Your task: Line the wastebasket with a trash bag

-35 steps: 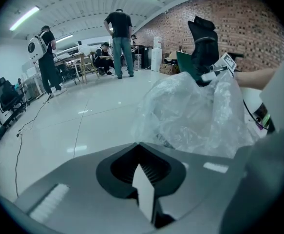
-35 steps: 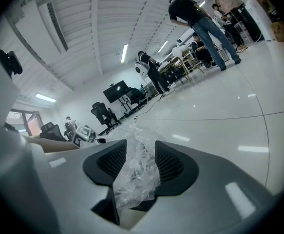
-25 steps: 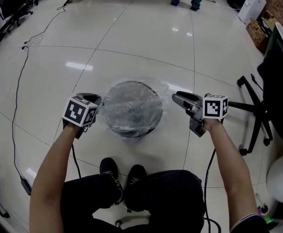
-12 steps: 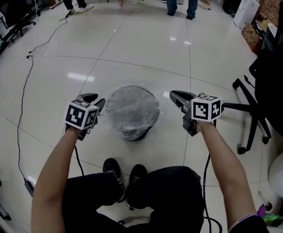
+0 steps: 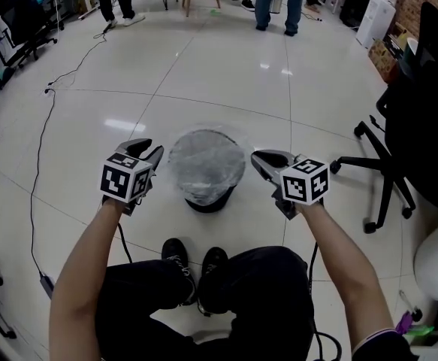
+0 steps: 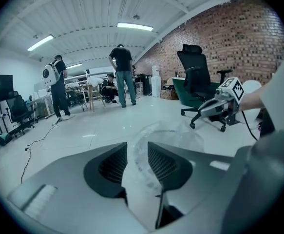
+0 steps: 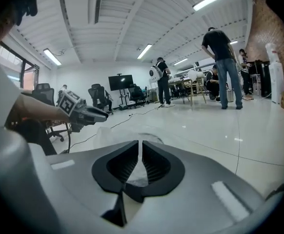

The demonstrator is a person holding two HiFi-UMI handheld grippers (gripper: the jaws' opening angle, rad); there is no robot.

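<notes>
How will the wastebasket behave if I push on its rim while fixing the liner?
The wastebasket looks small and holds only the thin clear trash bag, so it is probably light. On the glossy floor it would likely slide. It stands free with nothing bracing it, so a push high at the rim might tip it.

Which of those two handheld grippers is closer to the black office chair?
Right. The right gripper is just left of the office chair; the left gripper sits beyond the wastebasket.

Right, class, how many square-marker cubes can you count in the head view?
2: one on the left gripper, left of the wastebasket; one on the right gripper, right of it. None appear hidden.
</notes>
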